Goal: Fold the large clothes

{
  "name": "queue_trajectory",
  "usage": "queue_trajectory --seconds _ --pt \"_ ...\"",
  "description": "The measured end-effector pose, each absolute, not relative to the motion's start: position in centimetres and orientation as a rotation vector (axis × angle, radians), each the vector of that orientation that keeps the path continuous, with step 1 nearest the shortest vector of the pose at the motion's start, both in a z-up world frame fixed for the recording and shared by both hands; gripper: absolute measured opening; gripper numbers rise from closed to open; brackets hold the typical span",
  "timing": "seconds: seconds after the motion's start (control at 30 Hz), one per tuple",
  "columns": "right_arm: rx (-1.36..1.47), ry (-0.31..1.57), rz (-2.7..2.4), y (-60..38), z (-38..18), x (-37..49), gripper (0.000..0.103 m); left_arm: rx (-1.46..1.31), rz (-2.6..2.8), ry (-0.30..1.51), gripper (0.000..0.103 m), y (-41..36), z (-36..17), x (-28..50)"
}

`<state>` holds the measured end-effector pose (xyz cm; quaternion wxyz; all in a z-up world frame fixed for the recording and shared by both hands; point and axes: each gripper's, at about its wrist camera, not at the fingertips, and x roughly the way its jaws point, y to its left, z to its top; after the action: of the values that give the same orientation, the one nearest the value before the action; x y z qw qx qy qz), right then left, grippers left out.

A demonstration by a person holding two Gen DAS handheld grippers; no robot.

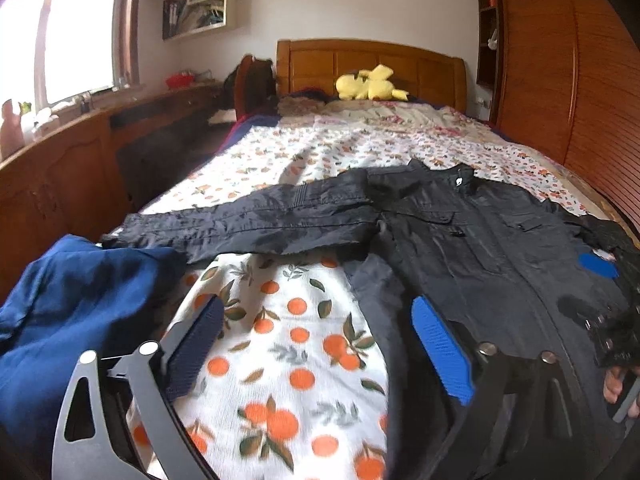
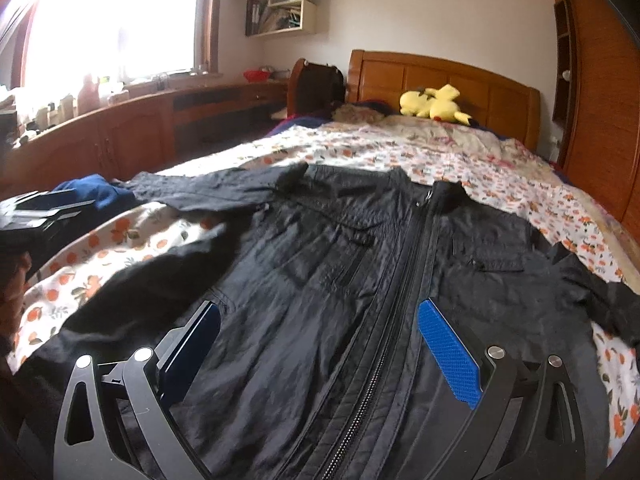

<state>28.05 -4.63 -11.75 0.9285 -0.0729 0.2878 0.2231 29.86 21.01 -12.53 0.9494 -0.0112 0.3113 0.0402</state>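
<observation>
A large black zip jacket (image 2: 360,280) lies flat, front up, on the bed, collar toward the headboard. One sleeve (image 1: 248,216) stretches out to the left. My left gripper (image 1: 320,316) is open and empty, hovering above the sheet beside the jacket's left hem. My right gripper (image 2: 320,320) is open and empty, hovering over the jacket's lower front, its zip running between the fingers. In the left wrist view the right gripper (image 1: 608,280) shows at the right edge. In the right wrist view the left gripper (image 2: 44,208) shows at the left edge.
A blue garment (image 1: 72,304) lies crumpled at the bed's left edge. The bed has an orange-print sheet (image 1: 288,360). A yellow plush toy (image 2: 436,106) sits by the wooden headboard (image 1: 372,64). Wooden cabinets (image 2: 120,140) run along the left, a wardrobe (image 1: 560,80) on the right.
</observation>
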Motion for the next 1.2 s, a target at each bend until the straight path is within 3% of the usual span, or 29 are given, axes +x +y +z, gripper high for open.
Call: queue_trajectory --seconds 0.07,0.2,0.5,0.93,1.13,1.2 --pt "-0.154 0.602 0.453 -4.5 -12.2 28.2 0.096 -0.022 0.084 0.657 0.084 21.6 -13.2 31.8" --pt "-0.152 0.626 0.443 -4.6 -13.0 28.6 0.096 -0.028 0.104 0.694 0.077 23.2 -14.1 35.3" --pt "-0.16 0.625 0.436 -3.9 -12.7 29.0 0.096 -0.152 0.176 0.808 0.077 29.2 -16.1 42.8" --pt "-0.109 0.597 0.464 -4.3 -10.6 28.3 0.096 -0.339 0.265 0.948 0.075 33.5 -19.7 47.1" --pt "-0.098 0.582 0.463 -5.0 -9.9 28.1 0.096 -0.409 0.28 0.974 0.059 34.0 -20.3 48.0" --pt "-0.089 0.577 0.456 -5.5 -9.7 28.1 0.096 -0.4 0.284 0.97 0.046 33.8 -20.1 48.3"
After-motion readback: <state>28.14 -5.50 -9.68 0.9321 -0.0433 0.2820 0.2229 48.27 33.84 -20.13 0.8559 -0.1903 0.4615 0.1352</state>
